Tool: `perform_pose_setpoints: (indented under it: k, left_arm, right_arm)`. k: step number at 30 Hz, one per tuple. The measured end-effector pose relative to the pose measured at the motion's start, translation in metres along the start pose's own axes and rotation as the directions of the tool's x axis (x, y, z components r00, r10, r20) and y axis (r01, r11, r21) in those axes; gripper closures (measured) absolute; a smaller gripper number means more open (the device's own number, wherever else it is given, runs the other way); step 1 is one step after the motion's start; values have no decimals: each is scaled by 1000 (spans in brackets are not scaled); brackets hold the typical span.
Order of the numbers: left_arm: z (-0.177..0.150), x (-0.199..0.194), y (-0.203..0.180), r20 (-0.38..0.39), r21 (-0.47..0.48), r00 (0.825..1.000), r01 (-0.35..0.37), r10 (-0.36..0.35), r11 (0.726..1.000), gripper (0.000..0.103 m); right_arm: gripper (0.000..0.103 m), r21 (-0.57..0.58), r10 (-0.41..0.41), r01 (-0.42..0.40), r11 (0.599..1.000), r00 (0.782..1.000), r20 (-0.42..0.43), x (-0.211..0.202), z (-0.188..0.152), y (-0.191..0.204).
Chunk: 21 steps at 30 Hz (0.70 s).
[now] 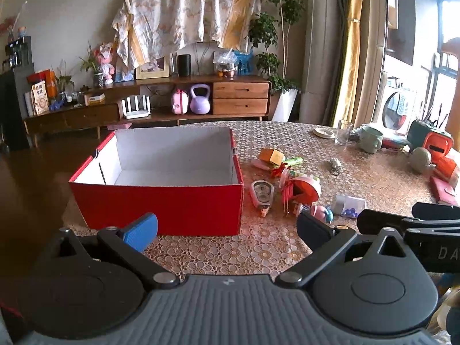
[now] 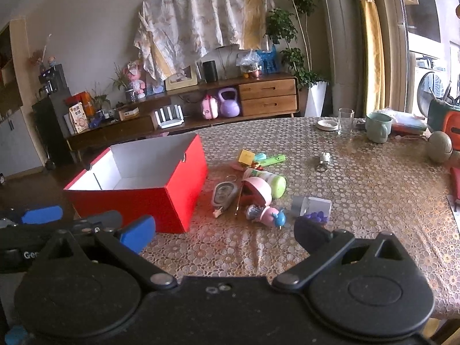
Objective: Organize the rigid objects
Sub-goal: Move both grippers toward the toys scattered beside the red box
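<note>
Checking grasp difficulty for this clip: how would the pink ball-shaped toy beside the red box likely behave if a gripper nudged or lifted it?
The pink toy looks like rigid plastic, so probably stiff and light. Its rounded shell suggests it may roll or slip between the fingers. It touches neighbouring clutter, which would likely shift too.

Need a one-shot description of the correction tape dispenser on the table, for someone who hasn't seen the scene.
Start at the open red box on the patterned table. Just off its right side lies a cluttered heap of small toys; the correction tape dispenser is the heap's item nearest the box. It is a flat, grey teardrop with a clear window, unlike the colourful rounded toys beside it.
</note>
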<state>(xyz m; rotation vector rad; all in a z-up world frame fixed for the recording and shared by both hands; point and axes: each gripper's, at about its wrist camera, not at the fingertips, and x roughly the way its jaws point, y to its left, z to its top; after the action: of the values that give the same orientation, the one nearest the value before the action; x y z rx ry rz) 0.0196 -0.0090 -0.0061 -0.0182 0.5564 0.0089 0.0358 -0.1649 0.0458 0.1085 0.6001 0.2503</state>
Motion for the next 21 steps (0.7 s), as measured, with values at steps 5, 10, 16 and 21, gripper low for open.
perform_pose_setpoints:
  k: [5, 10, 16, 21]
  left_arm:
    - [5, 14, -3, -3, 19, 1000, 26, -26, 999, 0]
    - [17, 29, -8, 20, 10, 997, 77, -77, 997, 0]
    - [30, 55, -29, 25, 48, 993, 117, -119, 992, 0]
    - [34, 81, -49, -4, 62, 992, 128, -128, 990, 0]
  right_arm:
    - [0, 4, -7, 7, 1000, 1000, 13, 7, 3, -9]
    - [3, -60, -54, 56, 997, 998, 40, 16, 14, -24]
    - [6, -118, -102, 103, 988, 995, 15, 37, 20, -57]
    - [9, -135, -118, 113, 984, 992, -36, 59, 19, -83]
